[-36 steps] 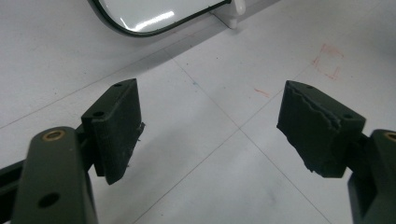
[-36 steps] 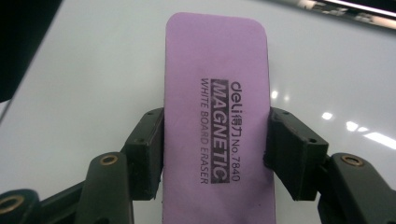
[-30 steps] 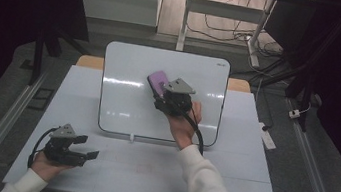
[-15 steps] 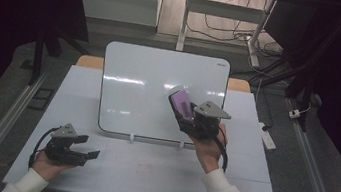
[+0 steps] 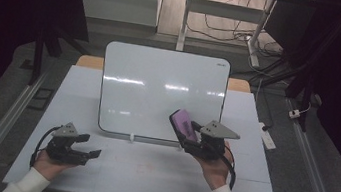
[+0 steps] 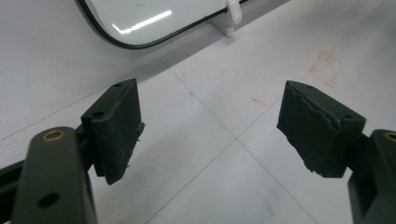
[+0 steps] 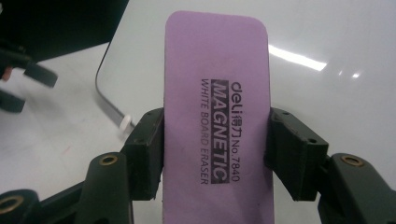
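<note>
The right gripper (image 5: 192, 134) holds a purple magnetic whiteboard eraser (image 5: 183, 123), its jaws pressed on the eraser's two long edges around the lower half, so the upper half stands clear beyond the tips. The eraser sits tilted just in front of the lower right part of the whiteboard (image 5: 159, 89), which stands propped on small white feet on the surface (image 5: 156, 180).

The step in hand looks like bringing the eraser off the board, or back to it for another wipe. To do it well, the grip should stay square across the edges so the eraser cannot twist, and the felt face should meet the board flat, not on a corner, with light pressure so the propped board does not tip back.

The left gripper (image 5: 92, 154) rests low on the surface, well apart from the eraser, its jaws spread wide with nothing between them.

The right gripper view gives the printed label on the eraser (image 7: 217, 116) and the pads (image 7: 147, 154) biting its sides. The left gripper view (image 6: 210, 126) shows faint red marks (image 6: 327, 67) ahead of its right jaw and the board's corner (image 6: 140, 18) and foot beyond its jaws. The high view alone gives the board's full clean face.
</note>
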The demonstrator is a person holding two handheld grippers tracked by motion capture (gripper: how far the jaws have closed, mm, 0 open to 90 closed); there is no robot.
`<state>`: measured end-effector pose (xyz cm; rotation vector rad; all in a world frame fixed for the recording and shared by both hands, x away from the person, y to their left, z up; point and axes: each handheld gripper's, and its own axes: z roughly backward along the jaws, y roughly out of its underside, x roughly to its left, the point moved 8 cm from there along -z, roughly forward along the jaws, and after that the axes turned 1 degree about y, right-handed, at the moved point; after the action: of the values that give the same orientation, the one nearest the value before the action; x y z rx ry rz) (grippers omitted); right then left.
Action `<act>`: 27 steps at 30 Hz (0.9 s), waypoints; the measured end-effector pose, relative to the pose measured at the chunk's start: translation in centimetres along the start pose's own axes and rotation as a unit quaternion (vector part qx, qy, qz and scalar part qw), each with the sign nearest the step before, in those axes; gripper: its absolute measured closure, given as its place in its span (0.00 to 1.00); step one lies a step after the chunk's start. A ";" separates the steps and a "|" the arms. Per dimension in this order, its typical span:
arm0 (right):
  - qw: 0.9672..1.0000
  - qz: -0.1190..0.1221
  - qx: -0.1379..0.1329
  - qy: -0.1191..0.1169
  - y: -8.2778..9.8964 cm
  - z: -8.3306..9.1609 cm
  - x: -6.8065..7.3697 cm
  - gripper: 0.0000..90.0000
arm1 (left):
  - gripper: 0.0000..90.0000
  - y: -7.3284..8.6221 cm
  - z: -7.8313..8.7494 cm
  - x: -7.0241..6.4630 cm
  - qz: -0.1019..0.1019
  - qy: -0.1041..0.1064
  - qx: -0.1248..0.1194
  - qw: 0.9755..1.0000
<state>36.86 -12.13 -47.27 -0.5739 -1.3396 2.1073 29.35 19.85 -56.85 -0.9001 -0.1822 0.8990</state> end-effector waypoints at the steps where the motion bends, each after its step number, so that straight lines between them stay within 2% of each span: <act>1: 1.000 0.001 0.003 -0.001 0.3 0.2 0.1 0.45 | 0.25 -0.1 0.0 0.0 0.001 0.002 -0.002 1.000; 6: 1.000 0.000 0.015 -0.019 1.8 0.8 0.5 0.45 | 0.25 -0.4 0.0 -0.2 0.000 0.007 -0.008 1.000; 14: 0.999 0.007 0.037 -0.039 3.5 1.0 1.0 0.45 | 0.24 -1.5 0.0 -0.6 -0.014 0.016 -0.019 1.000; 21: 0.998 0.017 0.046 -0.050 3.8 0.8 1.3 0.45 | 0.24 -1.9 0.3 -1.0 -0.023 0.024 -0.025 0.999; 27: 0.996 0.027 0.050 -0.062 3.8 0.8 1.7 0.45 | 0.24 -3.4 -0.1 -1.8 -0.041 0.033 -0.028 0.998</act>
<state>34.20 -12.80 -50.53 -0.4492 -1.2883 2.2724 30.27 17.42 -53.94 -0.9671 -0.1865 0.7907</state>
